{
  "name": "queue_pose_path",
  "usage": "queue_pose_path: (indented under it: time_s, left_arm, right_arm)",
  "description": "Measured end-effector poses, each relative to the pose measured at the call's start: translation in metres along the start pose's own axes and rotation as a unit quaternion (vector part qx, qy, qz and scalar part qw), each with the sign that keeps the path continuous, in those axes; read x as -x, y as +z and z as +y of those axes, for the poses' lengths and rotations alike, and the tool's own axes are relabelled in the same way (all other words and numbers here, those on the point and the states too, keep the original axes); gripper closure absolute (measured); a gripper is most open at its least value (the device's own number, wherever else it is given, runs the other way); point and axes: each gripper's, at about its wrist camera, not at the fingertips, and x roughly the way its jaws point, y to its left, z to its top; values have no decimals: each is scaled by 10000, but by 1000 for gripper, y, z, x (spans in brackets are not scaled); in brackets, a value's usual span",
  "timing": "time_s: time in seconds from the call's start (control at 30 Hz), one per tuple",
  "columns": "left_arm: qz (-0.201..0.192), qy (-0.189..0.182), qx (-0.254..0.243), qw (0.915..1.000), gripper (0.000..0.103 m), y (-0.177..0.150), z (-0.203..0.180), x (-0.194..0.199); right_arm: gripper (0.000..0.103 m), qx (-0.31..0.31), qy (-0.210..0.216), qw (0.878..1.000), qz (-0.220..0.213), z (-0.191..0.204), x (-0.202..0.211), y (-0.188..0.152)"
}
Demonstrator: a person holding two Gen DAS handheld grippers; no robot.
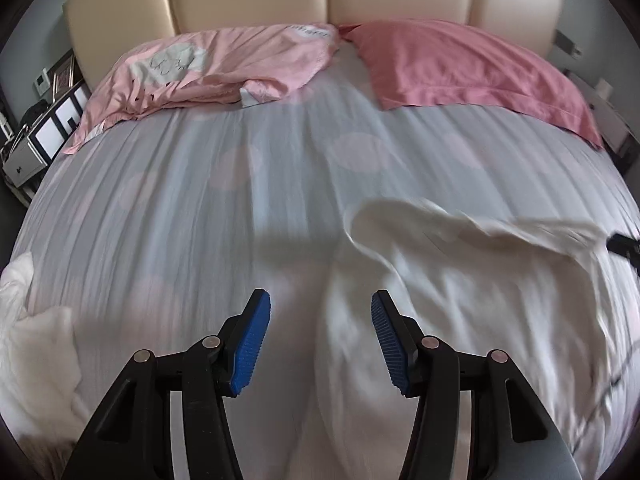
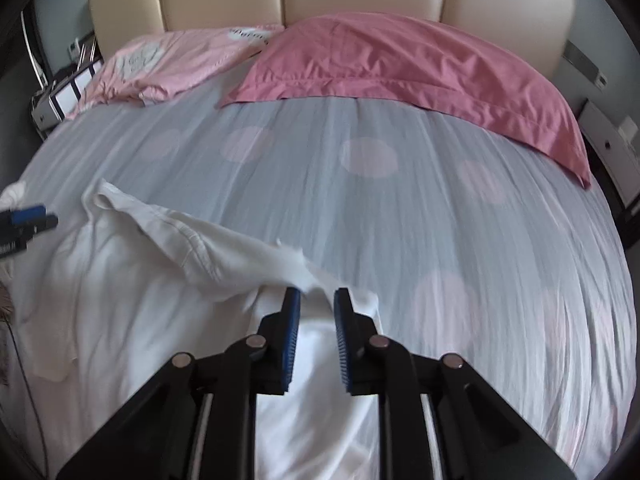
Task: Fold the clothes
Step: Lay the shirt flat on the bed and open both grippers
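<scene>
Left gripper (image 1: 320, 320) is spread wide w/ nothing between its blue ribbed pads (image 1: 250, 346), right gripper (image 2: 317, 308) is only slightly parted w/ a fold of the rumpled white cotton garment (image 2: 132, 280) right at its tips but prob not pinched, and the garment lies on the pale grey polka-dot bedsheet (image 2: 400, 208). Risk imo: that edge flops back and wrinkles the fold. Left wrist view shows a second white fabric heap (image 1: 36, 340) at the bed edge; right wrist view barely catches it, but shows the pink pillow (image 2: 400, 64) better.
</scene>
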Motion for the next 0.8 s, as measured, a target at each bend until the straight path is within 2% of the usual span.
queue_pose_path:
  time_s: [0.1,0.17,0.3,0.37,0.43,0.57,0.63,0.67,0.7,0.8]
  left_arm:
    - [-69,-223,-106,9997,48,-26,-12,31]
    - [-77,-327,-147,9993,43,-44,-22,44]
    - [-68,-445,-91,9989,40,-77,-36,60]
    - [-76,-407,-29,9991,39,-92,-42,63]
    - [-53,-419,50,9991,39,-106,-48,64]
    - [149,-541,574,9968,39,-125,-41,51]
    - [227,-551,804,9950,39,-133,-34,43]
    - [231,-535,852,9947,42,-135,-32,41]
    - [229,-525,886,9944,49,-137,-31,38]
    - [214,-480,882,9947,64,-137,-29,30]
  right_arm:
    - [85,-258,18,9996,-67,-3,30,-19]
    - [82,-486,127,9986,-141,-6,48,-34]
    - [73,-948,456,9943,-191,-11,80,-68]
    - [62,-1042,432,9934,-211,-9,89,-85]
    - [61,-1164,377,9922,-240,-7,92,-102]
    - [63,-1667,634,9837,-240,-5,75,-135]
    - [71,-1801,708,9807,-294,-3,66,-144]
    - [72,-1755,691,9816,-282,-1,62,-143]
    - [73,-1709,675,9826,-270,0,58,-143]
    - [85,-1734,692,9822,-192,-1,44,-144]
